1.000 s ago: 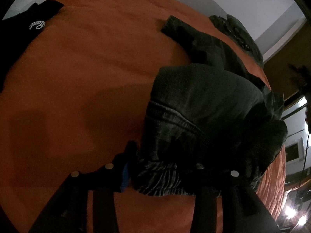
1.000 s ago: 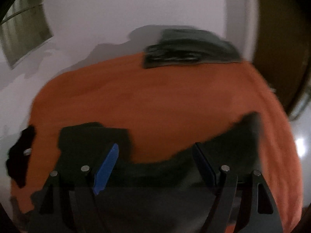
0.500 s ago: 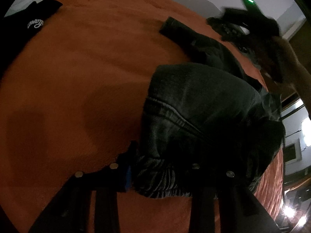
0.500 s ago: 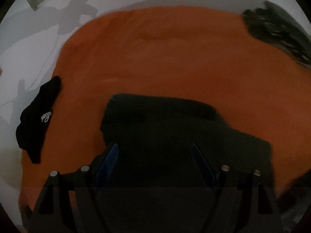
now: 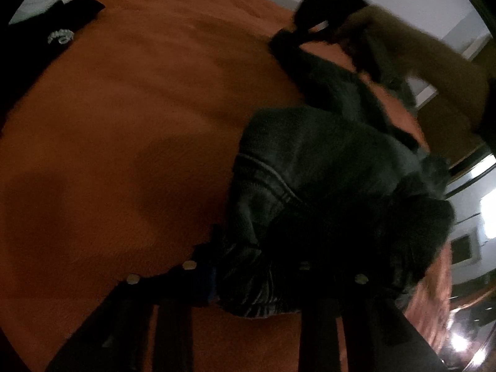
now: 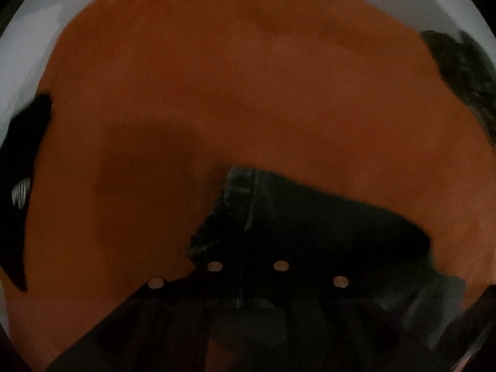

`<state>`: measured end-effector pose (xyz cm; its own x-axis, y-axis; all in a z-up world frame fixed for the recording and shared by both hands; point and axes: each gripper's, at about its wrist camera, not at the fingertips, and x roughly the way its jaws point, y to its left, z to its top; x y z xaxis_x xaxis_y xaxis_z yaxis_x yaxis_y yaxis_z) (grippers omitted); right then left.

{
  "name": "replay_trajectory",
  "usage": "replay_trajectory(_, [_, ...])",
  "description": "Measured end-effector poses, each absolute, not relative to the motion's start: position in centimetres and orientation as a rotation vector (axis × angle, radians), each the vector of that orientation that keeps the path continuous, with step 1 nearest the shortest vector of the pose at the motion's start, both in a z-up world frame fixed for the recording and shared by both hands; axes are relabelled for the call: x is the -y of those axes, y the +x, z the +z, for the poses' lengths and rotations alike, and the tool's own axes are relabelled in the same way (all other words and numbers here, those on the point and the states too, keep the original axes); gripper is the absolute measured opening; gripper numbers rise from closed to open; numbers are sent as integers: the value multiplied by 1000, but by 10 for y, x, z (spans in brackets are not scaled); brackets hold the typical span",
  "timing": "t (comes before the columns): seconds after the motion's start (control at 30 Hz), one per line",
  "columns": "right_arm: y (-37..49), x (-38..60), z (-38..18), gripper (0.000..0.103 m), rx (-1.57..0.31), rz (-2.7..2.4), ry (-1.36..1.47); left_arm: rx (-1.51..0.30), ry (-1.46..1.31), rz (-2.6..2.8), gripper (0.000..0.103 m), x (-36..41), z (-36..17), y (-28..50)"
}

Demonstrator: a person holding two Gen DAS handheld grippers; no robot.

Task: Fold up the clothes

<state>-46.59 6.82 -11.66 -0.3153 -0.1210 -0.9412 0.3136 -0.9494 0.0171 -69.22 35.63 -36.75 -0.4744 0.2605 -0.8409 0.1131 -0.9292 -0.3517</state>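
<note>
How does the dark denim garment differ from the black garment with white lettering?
The denim garment is grey-black, with visible seams and a ribbed hem; the black garment is plain black with white lettering. The denim lies bunched mid-blanket, gripped by the left gripper and the right gripper; the black one lies untouched at the edge of the blanket. Both rest on the orange blanket.

Left of left gripper (image 5: 257,266) jaws: wide bare orange blanket (image 5: 130,130), free passage. Ahead and right: heaped dark jeans (image 5: 325,167) block way. Far ahead-right: person's sleeve (image 5: 434,59) crosses. Far left corner: black garment (image 5: 59,21). Beyond right gripper (image 6: 248,266) jaws: jeans leg, then open blanket; patterned garment (image 6: 462,71) far right.
</note>
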Motion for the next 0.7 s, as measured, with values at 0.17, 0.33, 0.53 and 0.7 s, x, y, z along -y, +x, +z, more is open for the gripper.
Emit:
replay_trajectory(0.17, [-498, -131, -40, 3, -192, -2717, 1434, 526, -1555, 2596, 23, -351, -356, -706])
replay_trajectory(0.33, [-519, -224, 53, 2, -160, -3026, 1208, 466, -1511, 2654, 22, -338, -337, -731])
replay_trajectory(0.53, [-540, -335, 124, 2, -181, -3270, 1073, 335, -1488, 2729, 22, -317, -322, -774])
replay_trajectory(0.7, [-546, -416, 156, 2, -126, -3394, 1052, 291, -1509, 2721, 22, -292, -310, -823])
